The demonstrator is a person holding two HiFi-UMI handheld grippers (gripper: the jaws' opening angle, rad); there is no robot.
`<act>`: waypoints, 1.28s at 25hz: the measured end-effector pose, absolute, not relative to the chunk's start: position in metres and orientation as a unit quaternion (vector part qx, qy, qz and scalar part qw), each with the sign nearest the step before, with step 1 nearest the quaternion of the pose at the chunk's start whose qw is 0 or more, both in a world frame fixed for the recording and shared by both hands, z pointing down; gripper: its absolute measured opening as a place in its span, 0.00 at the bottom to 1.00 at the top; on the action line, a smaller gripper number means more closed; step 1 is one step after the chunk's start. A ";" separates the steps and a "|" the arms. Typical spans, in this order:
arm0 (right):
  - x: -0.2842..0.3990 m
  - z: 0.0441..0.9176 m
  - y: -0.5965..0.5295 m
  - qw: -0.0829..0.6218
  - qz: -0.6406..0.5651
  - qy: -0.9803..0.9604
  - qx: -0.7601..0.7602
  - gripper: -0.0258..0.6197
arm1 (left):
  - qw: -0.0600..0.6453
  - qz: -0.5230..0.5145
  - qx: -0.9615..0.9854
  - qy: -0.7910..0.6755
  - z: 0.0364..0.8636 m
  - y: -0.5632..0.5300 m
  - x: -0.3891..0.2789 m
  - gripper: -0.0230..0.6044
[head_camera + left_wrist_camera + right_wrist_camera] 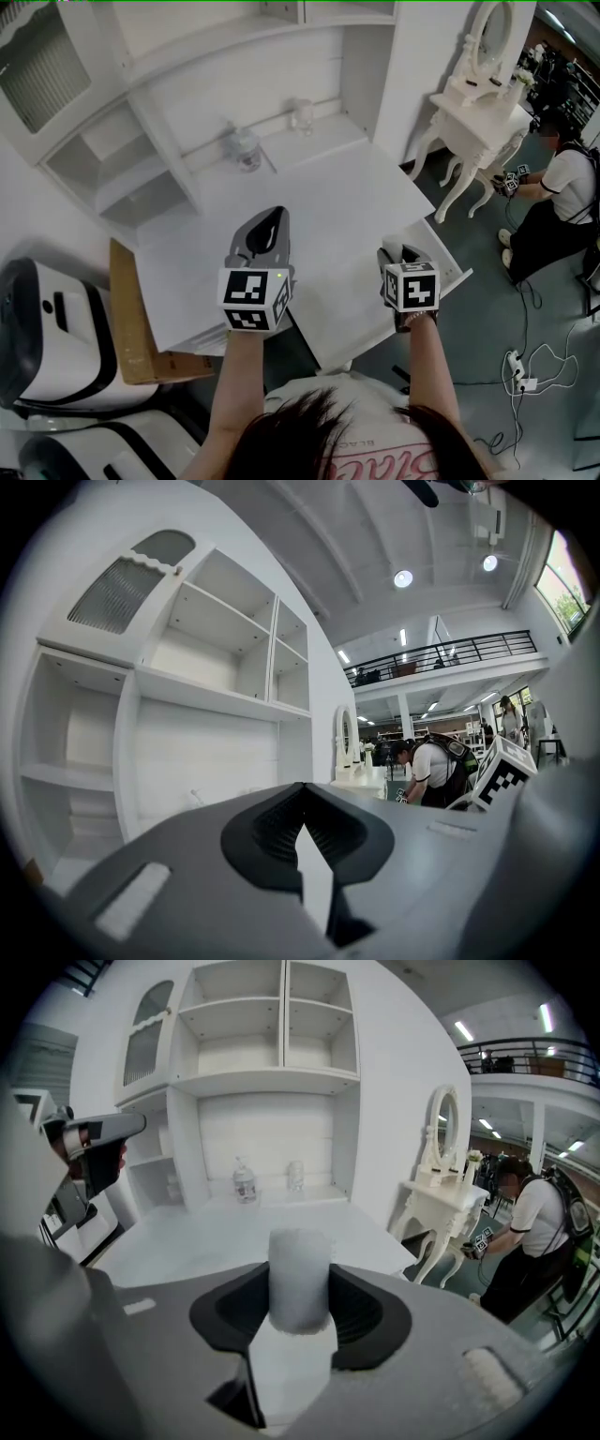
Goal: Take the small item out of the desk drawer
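A: Item?
B: White cylinder, gripped upright in right gripper jaws, partway open around it, above worktop front edge.
A: Left gripper?
B: Jaws together at the tips, nothing between. Raised over worktop, just beside the right.
A: Beyond?
B: Bottle and glass at worktop's back, well apart from both.

Both forearms reach forward; left tongs closed; right tongs clamped on small item.
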State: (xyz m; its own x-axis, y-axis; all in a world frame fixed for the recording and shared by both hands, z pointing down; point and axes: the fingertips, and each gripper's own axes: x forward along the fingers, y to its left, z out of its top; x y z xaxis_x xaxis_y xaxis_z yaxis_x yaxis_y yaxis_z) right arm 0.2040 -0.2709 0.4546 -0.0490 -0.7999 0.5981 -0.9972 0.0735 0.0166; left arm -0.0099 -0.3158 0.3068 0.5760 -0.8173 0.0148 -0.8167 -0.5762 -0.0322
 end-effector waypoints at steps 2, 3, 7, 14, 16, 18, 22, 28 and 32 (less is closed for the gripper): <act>0.204 0.440 -0.273 0.222 0.186 -0.698 0.655 0.32 | 0.013 -0.011 -0.887 0.461 0.305 -0.315 -0.010 0.06; 0.204 0.432 -0.273 0.215 0.175 -0.701 0.657 0.32 | 0.014 -0.010 -0.887 0.461 0.304 -0.314 -0.010 0.06; 0.202 0.407 -0.275 0.190 0.137 -0.711 0.663 0.32 | 0.019 -0.003 -0.887 0.462 0.300 -0.312 -0.010 0.06; 0.195 0.372 -0.275 0.149 0.105 -0.724 0.665 0.32 | 0.027 0.006 -0.886 0.463 0.289 -0.311 -0.011 0.06; 0.195 0.361 -0.275 0.140 0.091 -0.724 0.669 0.32 | 0.028 0.008 -0.886 0.463 0.287 -0.311 -0.011 0.06; 0.194 0.349 -0.274 0.129 0.075 -0.725 0.673 0.32 | 0.029 0.010 -0.886 0.463 0.285 -0.310 -0.011 0.06; 0.192 0.325 -0.272 0.109 0.031 -0.728 0.676 0.32 | 0.035 0.018 -0.885 0.463 0.278 -0.310 -0.012 0.06; 0.189 0.298 -0.267 0.077 -0.019 -0.734 0.674 0.32 | 0.049 0.031 -0.885 0.462 0.265 -0.308 -0.011 0.06; 0.188 0.278 -0.262 0.056 -0.057 -0.735 0.674 0.32 | 0.061 0.042 -0.883 0.464 0.255 -0.307 -0.012 0.06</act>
